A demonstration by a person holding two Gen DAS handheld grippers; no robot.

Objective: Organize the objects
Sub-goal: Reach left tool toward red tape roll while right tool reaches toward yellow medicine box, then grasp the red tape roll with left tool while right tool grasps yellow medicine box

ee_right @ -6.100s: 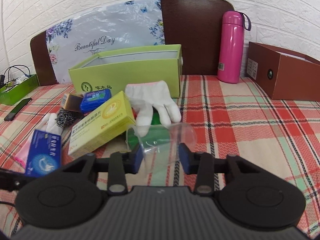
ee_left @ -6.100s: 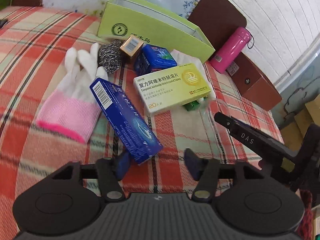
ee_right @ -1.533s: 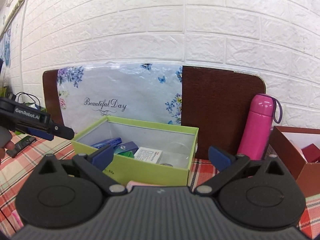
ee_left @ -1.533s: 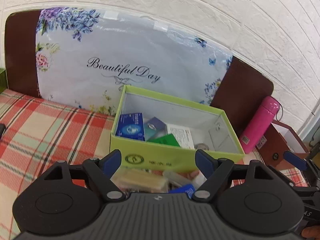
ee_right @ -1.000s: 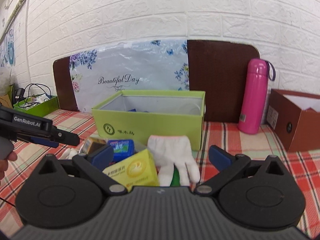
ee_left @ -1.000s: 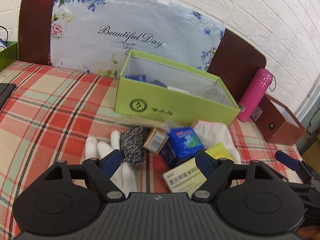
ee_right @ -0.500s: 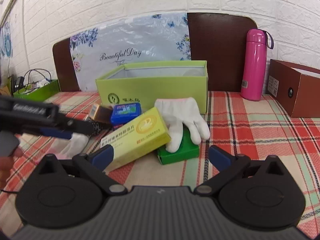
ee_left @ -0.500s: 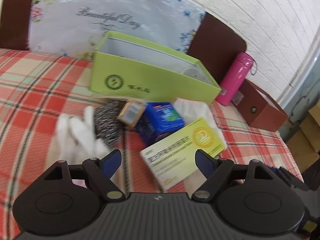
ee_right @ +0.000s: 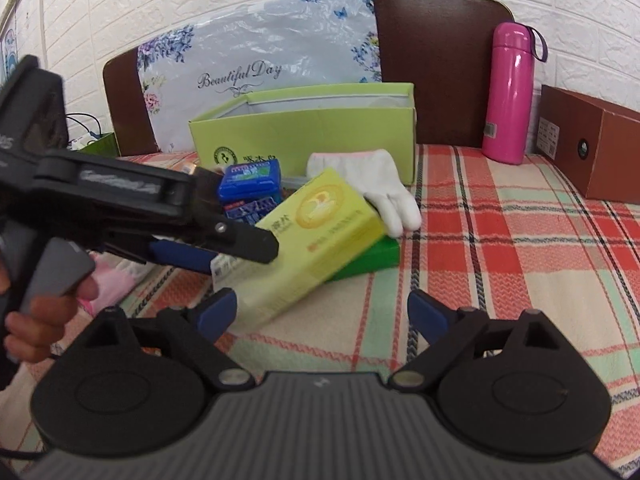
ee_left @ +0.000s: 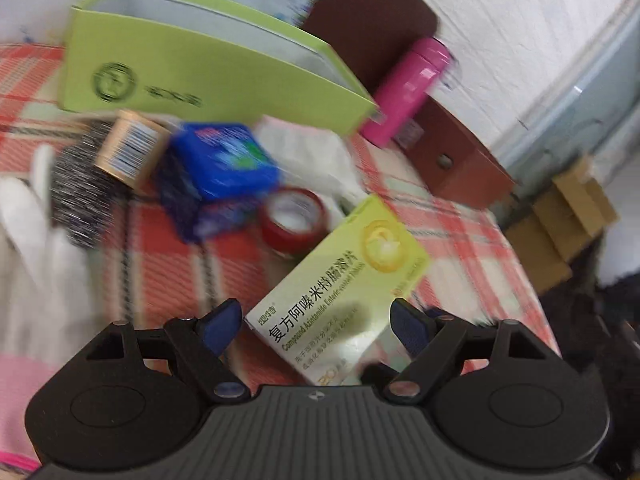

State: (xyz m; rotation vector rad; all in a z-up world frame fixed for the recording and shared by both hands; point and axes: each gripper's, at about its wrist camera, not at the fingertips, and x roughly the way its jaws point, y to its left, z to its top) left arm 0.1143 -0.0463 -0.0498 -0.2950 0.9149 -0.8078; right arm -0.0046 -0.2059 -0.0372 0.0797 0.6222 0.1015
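Clutter awaiting sorting: the yellow-green medicine box (ee_left: 340, 300) lies propped on a green packet (ee_right: 368, 258) before the lime storage box (ee_right: 320, 136), framed by the spread, empty left gripper (ee_left: 316, 326). The right gripper (ee_right: 322, 310), also empty, is closing. A skewed pinch could tip the propped box or knock neighbours.

A pink flask (ee_right: 508, 92) stands beside a brown box (ee_right: 592, 152) on the plaid cloth (ee_right: 520, 240).
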